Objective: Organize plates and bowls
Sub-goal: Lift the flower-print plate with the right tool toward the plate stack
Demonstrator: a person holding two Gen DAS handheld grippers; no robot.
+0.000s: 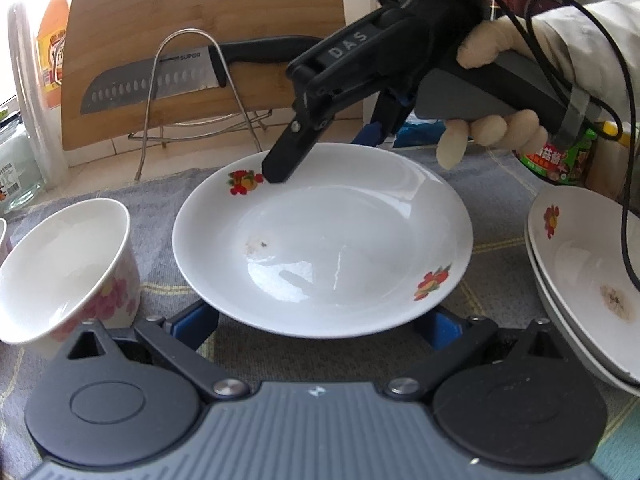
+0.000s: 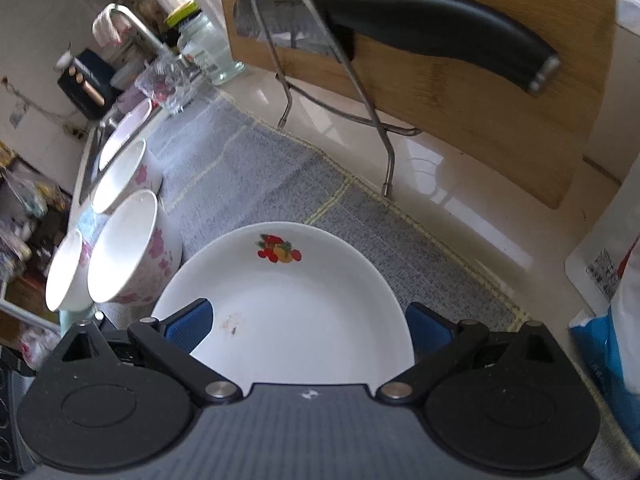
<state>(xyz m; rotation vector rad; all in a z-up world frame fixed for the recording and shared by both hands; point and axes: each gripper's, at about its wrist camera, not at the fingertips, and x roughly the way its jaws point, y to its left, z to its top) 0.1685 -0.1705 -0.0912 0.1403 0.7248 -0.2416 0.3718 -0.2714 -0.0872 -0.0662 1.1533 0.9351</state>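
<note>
Right gripper [image 2: 308, 322], jaws spread, straddles a white fruit-print plate [image 2: 288, 304]; floral bowls [image 2: 124, 248] at nine o'clock, knife [image 2: 432, 28] at one o'clock

The plate [image 1: 328, 236] at frame centre is white, with red-and-orange fruit prints on its rim and a small brown stain. The stacked plates [image 1: 588, 280] at right are white too, with a red flower print and a brown smear. The bowl [image 1: 60, 268] at lower left is white with pink blossoms. The mat [image 2: 280, 176] is grey-blue with pale yellow lines. The board [image 1: 160, 40] is tan wood; the knife [image 1: 192, 76] has a steel blade and black handle. Both grippers are black with blue pads [image 2: 188, 324].
</note>
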